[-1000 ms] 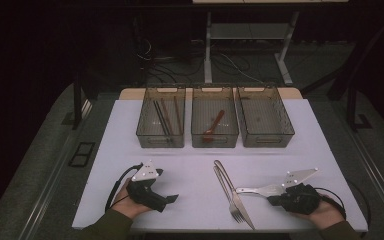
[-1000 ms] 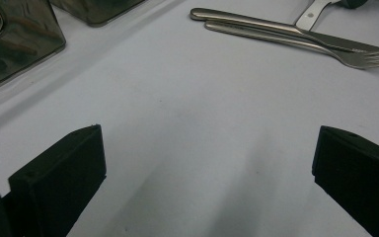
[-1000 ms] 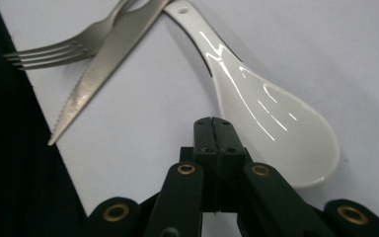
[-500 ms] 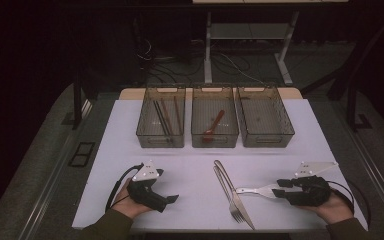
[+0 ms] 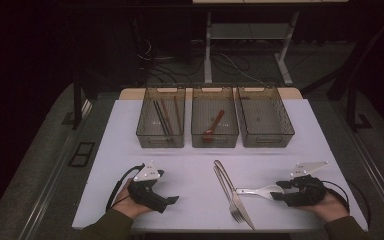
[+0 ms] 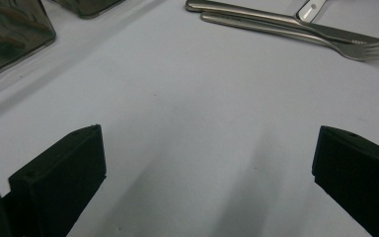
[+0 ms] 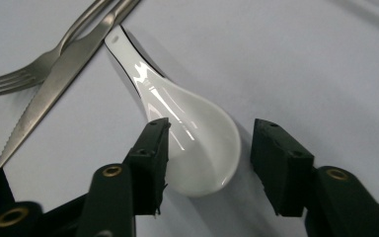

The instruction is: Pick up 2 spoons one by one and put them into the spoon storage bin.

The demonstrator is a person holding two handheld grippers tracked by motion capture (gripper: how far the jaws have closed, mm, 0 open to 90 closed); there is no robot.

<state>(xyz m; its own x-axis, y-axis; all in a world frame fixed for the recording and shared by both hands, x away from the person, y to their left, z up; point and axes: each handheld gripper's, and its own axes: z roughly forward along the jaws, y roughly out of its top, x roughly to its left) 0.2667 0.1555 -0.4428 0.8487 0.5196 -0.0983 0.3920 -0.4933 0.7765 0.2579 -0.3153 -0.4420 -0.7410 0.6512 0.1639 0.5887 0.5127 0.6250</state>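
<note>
White matte tabletop [image 5: 190, 165] w/ glossy, prob. ceramic spoon [image 7: 192, 131] btwn right tool [image 7: 209, 148] jaws.

A glossy white ceramic spoon [image 7: 187, 133] lies flat on the white bench [image 5: 190, 170], bowl up. Its short handle points toward a steel knife [image 7: 64, 74] and fork [image 7: 24, 74] and ends just beside the knife. The rounded bowl lies near the bench's right front.
</note>
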